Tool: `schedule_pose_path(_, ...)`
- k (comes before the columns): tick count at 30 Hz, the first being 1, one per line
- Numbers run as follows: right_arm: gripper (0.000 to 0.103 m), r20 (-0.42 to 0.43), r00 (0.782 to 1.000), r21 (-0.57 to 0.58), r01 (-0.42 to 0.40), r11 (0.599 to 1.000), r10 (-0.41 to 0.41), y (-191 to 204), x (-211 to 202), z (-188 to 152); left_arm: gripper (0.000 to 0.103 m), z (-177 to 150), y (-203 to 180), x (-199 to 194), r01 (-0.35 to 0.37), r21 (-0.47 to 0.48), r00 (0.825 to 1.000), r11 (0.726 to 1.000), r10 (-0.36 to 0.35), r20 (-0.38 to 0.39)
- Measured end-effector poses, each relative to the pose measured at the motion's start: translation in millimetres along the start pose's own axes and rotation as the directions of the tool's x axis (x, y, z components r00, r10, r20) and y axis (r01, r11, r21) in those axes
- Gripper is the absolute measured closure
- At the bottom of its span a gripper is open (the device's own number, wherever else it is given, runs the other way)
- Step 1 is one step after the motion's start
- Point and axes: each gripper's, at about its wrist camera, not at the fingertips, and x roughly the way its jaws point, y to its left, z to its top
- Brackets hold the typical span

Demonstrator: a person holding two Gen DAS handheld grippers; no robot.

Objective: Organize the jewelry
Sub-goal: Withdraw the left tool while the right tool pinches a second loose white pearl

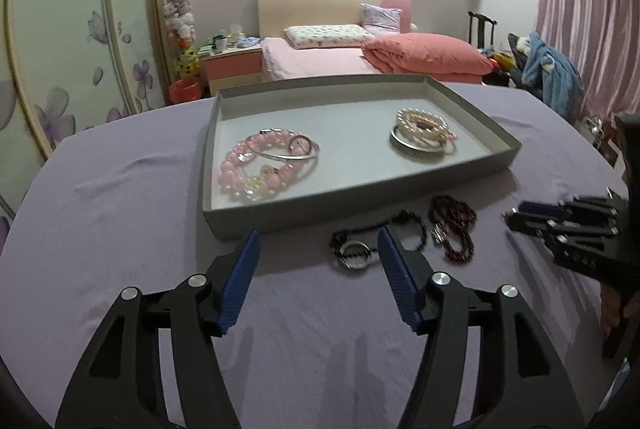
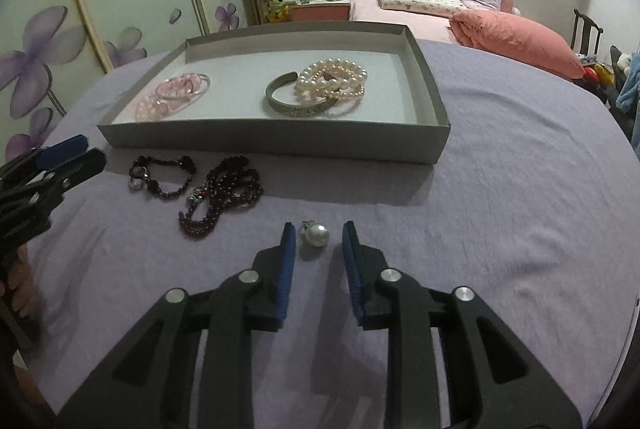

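A: So, from our left wrist camera we see the left gripper [image 1: 318, 245] with its blue pads spread wide, nothing between them, low over the purple cloth [image 1: 120, 213] just before the near wall of the grey tray [image 1: 218, 221].

B: And our right wrist view adds something the left one lacks: a pearl earring [image 2: 317, 234] lying on the cloth between the tips of our right gripper [image 2: 319, 235], fingers apart, not touching it as far as we can tell.

A: Agreed. From the left view the right gripper [image 1: 516, 215] enters side-on at the edge, so we cannot judge its gap there.

B: Both views share the rest. Inside the tray, the pink bead bracelets [image 1: 260, 171] with a thin silver bangle [image 1: 286, 149] sit at the left, the pearl bracelets [image 2: 334, 77] resting on a silver cuff [image 2: 296, 101] at the right.

A: Outside the tray, on the cloth, the black bead bracelet [image 1: 372, 241] lies just beside the dark red bead strand [image 2: 224, 195], which the right view shows more clearly.
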Motion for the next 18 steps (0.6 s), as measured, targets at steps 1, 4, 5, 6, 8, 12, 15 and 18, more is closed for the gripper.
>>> schedule_pose_path(1, 0.075, -0.002, 1.0, -0.005, 0.005, 1.0, -0.005, 1, 1, -1, 0.039, -1, -2, 1, 0.005, 0.012, 1.0, 1.0, -0.005, -0.005)
schedule_pose_path(4, 0.077, -0.004, 1.0, -0.023, 0.023, 0.999, -0.023, 4, 1, 1, 0.039, -6, -11, 5, 0.017, 0.04, 1.0, 0.999, -0.016, -0.022)
schedule_pose_path(5, 0.086, -0.004, 1.0, -0.028, 0.031, 0.999, -0.031, 5, 1, 1, 0.039, -7, -14, 7, 0.019, 0.047, 0.999, 0.999, -0.018, -0.027)
schedule_pose_path(6, 0.089, -0.004, 1.0, -0.031, 0.029, 0.999, -0.029, 4, 1, 3, 0.039, -8, -16, 8, 0.022, 0.052, 0.999, 0.998, -0.02, -0.033)
schedule_pose_path(8, 0.089, -0.004, 1.0, -0.033, 0.03, 0.999, -0.031, 3, 1, 4, 0.039, -7, -20, 12, 0.029, 0.06, 0.998, 0.998, -0.026, -0.049)
schedule_pose_path(12, 0.089, -0.005, 1.0, -0.029, 0.026, 0.999, -0.026, 1, 0, 4, 0.039, -8, -22, 24, 0.023, 0.068, 0.993, 0.997, -0.015, -0.116)
schedule_pose_path(15, 0.089, -0.005, 1.0, -0.023, 0.02, 1.0, -0.02, -2, -1, 4, 0.039, -10, -21, 35, 0.032, 0.044, 0.985, 0.999, -0.024, -0.17)
schedule_pose_path(18, 0.089, -0.005, 1.0, -0.015, 0.014, 1.0, -0.014, -4, -1, 5, 0.047, -8, -21, 38, 0.031, 0.039, 0.985, 0.999, -0.023, -0.174)
